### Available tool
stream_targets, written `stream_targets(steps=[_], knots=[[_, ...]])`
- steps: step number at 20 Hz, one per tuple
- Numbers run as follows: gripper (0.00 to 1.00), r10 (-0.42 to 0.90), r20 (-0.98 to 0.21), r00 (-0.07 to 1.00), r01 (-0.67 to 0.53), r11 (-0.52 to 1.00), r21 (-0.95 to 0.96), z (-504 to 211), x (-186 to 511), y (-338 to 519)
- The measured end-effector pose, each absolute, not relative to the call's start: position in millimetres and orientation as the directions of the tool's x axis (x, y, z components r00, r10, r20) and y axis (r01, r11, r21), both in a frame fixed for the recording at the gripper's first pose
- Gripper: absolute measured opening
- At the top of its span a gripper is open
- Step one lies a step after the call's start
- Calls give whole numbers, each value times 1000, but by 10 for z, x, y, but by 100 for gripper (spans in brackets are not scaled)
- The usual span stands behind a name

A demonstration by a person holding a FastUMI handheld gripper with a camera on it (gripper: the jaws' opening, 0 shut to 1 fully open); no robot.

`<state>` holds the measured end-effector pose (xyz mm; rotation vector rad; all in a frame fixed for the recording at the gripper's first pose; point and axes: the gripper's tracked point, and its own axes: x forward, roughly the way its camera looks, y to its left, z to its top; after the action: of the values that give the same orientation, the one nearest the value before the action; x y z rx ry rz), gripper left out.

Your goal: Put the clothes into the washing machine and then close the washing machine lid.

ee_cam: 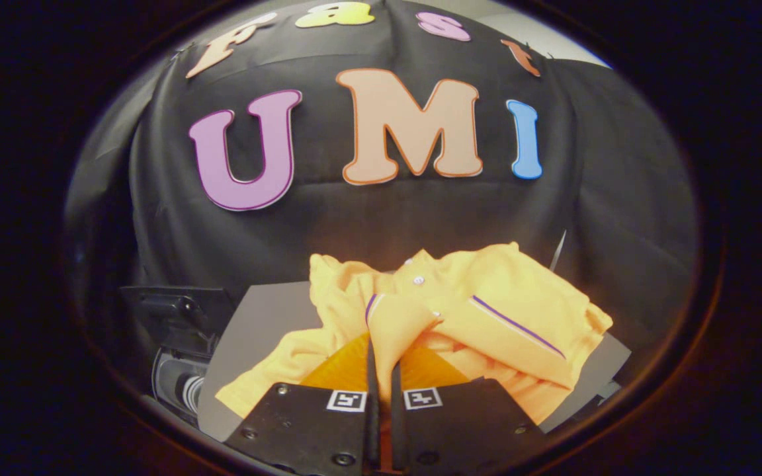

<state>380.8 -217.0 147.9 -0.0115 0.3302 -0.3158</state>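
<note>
**Thin pinch on the shirt may not hold**

The gripper (381,370) has its jaws nearly together, clenched on a narrow fold of the orange shirt (487,311) that rises between them. So little cloth is caught that it could slide out once the garment's weight comes on, and the rest would drop back. The loose bulk spreads to both sides of the fingers and beyond them; a trailing sleeve or hem could drag or snag on an edge on the way to the washing machine (179,344), which I take to be the dark, partly seen unit off to the left.

The shirt lies crumpled on a grey bench (262,330). It is a bright orange polo with small buttons at the placket and thin purple piping along its folded edges. It looks soft, light and floppy.
</note>
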Motion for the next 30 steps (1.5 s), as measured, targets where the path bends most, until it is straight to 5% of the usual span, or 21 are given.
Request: stream_targets(steps=[15,30], knots=[[7,13,-317,948,-26,999,-37,1666,4320,87],[6,151,-371,916,-145,988,44,1199,4614,1197]])
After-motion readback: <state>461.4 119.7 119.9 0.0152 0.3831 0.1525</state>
